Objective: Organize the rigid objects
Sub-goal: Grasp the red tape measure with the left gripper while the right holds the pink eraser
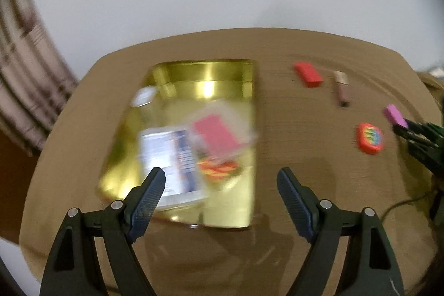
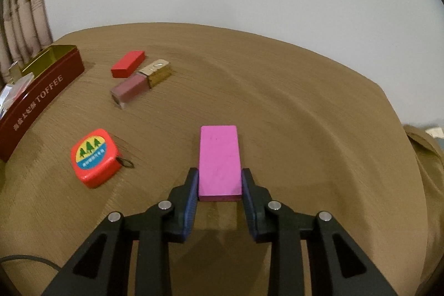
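While pinched in the right gripper (image 2: 219, 179), pink block (image 2: 219, 161), above table (image 2: 305, 115).

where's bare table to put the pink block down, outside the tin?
Open: the cloth right of and beyond the pink block, held in the right gripper. Also the table between tape measure and block. Crowded: left, around red block, lip gloss, tin.

the red tin (image 2: 41, 93) reads "toffee" on its side.
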`<move>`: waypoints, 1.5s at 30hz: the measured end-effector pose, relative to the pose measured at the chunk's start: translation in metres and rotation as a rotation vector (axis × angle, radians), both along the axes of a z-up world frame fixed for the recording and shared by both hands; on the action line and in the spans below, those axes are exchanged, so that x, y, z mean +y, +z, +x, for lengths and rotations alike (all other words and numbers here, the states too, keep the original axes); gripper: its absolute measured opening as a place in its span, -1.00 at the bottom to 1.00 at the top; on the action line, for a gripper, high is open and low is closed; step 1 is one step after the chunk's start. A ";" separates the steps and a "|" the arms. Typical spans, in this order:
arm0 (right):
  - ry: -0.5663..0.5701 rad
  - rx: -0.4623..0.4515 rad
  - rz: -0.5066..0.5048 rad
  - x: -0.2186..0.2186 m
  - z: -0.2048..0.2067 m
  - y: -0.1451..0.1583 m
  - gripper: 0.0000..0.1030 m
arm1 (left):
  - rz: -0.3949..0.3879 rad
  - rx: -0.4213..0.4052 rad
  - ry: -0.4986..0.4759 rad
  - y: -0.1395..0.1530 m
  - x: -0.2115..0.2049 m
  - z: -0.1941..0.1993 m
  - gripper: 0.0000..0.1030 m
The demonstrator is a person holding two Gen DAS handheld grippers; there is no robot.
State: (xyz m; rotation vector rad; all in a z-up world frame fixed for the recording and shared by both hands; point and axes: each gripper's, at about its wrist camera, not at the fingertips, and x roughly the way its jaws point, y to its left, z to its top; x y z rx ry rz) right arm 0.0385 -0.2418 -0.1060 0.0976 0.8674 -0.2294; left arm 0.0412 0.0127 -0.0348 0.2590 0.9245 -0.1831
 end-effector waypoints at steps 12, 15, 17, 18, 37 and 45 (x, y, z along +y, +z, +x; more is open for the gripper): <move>-0.013 -0.008 0.035 -0.008 -0.004 0.003 -0.41 | 0.016 0.118 -0.289 -0.034 -0.135 0.005 0.60; -0.032 -0.003 0.022 -0.011 -0.016 0.004 -0.41 | 0.011 0.145 -0.325 -0.043 -0.153 0.008 0.60; -0.055 0.002 0.003 -0.013 -0.024 0.004 -0.41 | 0.008 0.160 -0.343 -0.048 -0.162 0.009 0.60; -0.062 0.001 0.008 -0.015 -0.028 0.004 -0.41 | 0.008 0.165 -0.359 -0.050 -0.167 0.011 0.60; -0.082 -0.004 0.050 -0.021 -0.032 0.003 -0.40 | -0.013 0.205 -0.337 -0.079 -0.191 0.040 0.07; -0.081 -0.003 0.049 -0.021 -0.035 0.003 -0.40 | -0.011 0.168 -0.341 -0.083 -0.202 0.036 -0.17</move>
